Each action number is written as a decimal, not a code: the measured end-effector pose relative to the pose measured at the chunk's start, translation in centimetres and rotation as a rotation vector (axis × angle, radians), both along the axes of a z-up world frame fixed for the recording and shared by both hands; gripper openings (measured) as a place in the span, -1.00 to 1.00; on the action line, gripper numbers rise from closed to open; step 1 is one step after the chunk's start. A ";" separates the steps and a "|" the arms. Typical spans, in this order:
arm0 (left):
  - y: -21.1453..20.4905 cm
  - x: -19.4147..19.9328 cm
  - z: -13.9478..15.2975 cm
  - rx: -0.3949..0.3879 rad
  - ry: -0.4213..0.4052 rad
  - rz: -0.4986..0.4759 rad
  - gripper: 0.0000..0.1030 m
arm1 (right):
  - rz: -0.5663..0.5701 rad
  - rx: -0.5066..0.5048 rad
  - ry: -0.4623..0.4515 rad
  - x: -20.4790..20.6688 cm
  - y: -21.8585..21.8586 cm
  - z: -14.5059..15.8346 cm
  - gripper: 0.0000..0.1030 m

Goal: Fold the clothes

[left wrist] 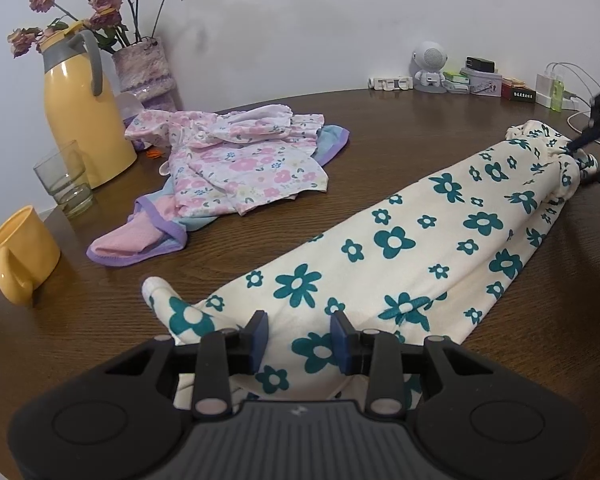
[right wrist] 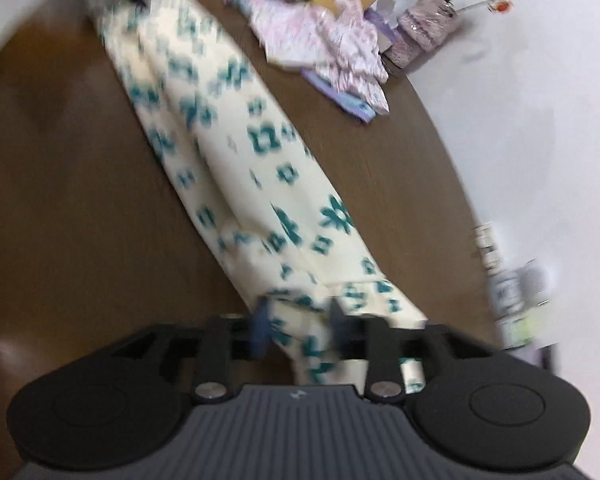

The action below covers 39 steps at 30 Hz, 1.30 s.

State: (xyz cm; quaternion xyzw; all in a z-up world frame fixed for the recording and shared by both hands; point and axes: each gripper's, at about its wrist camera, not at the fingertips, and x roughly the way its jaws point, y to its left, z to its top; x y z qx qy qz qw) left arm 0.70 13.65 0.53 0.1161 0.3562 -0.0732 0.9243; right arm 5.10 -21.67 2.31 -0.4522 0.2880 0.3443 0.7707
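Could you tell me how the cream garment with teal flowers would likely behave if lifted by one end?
The cream garment looks thin and wrinkled, so it would probably hang limp and sag. It seems light. It may slide on the smooth wooden table.

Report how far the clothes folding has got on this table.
Done: the cream garment with teal flowers lies in a long narrow strip on the wooden table.
In hand: the left claw and the right claw each straddle one end of it; neither pad clearly presses the cloth.
Left: folding it end to end, then the pink floral clothes, still heaped.
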 end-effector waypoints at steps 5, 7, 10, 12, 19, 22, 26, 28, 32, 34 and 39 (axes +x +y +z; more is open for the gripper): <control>0.0 0.1 0.1 0.002 0.008 -0.010 -0.36 | 0.071 -0.030 0.013 0.7 1.7 0.2 -0.02; 0.1 0.2 0.1 0.000 0.015 -0.014 -0.36 | 0.089 -0.077 0.038 1.6 2.7 -0.7 -0.10; 0.2 0.4 0.2 -0.006 0.026 -0.020 -0.34 | 0.112 -0.134 0.061 2.5 3.6 -1.5 -0.87; 0.3 0.5 0.3 -0.013 0.033 -0.027 -0.25 | 0.117 -0.152 0.015 2.7 3.8 -1.3 -0.87; -0.3 0.3 0.8 -0.003 0.032 -0.062 0.02 | 0.160 -0.260 -0.231 0.7 4.5 -3.4 -0.88; 0.3 0.0 1.6 -0.031 0.016 -0.054 0.04 | 0.186 -0.301 -0.220 -0.5 4.2 -5.3 -0.88; 1.6 -0.5 3.0 -0.098 -0.011 -0.020 0.34 | 0.162 -0.256 -0.214 -1.4 3.7 -5.1 -0.70; 2.2 -0.7 3.6 -0.115 -0.035 0.004 0.45 | 0.121 -0.159 -0.150 -1.5 3.1 -3.5 -0.07; 2.9 0.0 4.0 -0.109 -0.052 0.056 0.45 | -0.081 0.204 0.020 0.5 0.5 1.4 -0.08; 2.8 0.5 3.7 -0.105 -0.038 0.050 0.38 | -0.212 0.331 0.055 2.5 -0.6 2.4 -0.09; 2.6 1.0 2.0 -0.090 0.046 0.016 -0.30 | -0.484 0.414 0.156 6.6 -2.1 0.2 -0.34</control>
